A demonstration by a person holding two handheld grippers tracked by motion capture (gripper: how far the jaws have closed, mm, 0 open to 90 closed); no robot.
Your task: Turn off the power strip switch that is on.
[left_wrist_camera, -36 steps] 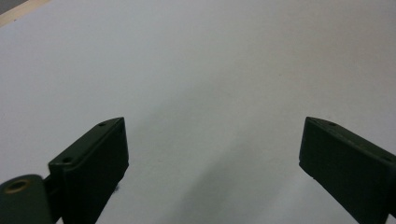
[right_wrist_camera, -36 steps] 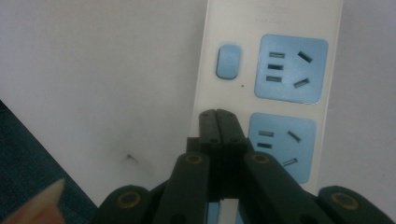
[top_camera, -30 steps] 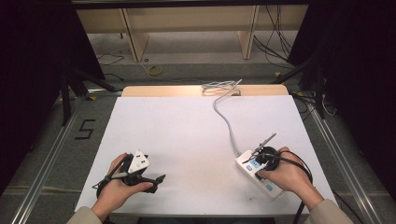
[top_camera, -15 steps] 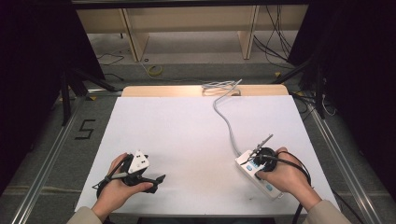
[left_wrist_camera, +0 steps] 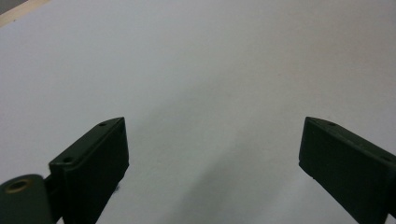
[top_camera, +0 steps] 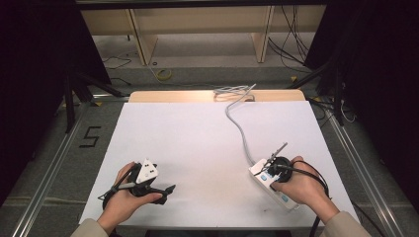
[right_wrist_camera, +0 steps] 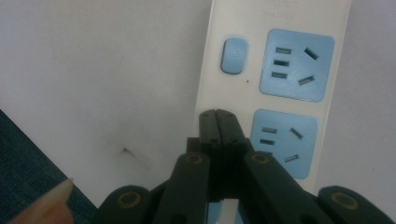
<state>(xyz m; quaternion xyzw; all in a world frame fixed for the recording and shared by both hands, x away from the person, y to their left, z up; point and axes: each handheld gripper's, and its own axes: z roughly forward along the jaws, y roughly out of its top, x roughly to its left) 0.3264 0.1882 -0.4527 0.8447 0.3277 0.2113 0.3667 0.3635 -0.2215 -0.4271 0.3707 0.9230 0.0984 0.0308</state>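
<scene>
Facing blue sockets (right_wrist_camera: 296, 65), right gripper (right_wrist_camera: 217, 116) closed.

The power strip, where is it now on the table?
In the high view the power strip lies at the table's near right, under the right gripper, its grey cable running to the far edge.

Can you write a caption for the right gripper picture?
Shut tongs poised over a white power strip with blue sockets.

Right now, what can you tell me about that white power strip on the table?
The power strip is a long white bar that looks like plastic, lying flat on the white table near its right front corner. It has pale blue socket panels and a blue switch. A grey cord runs from it toward the table's far edge. The right gripper, jaws shut, hovers over it under the person's right hand.
</scene>
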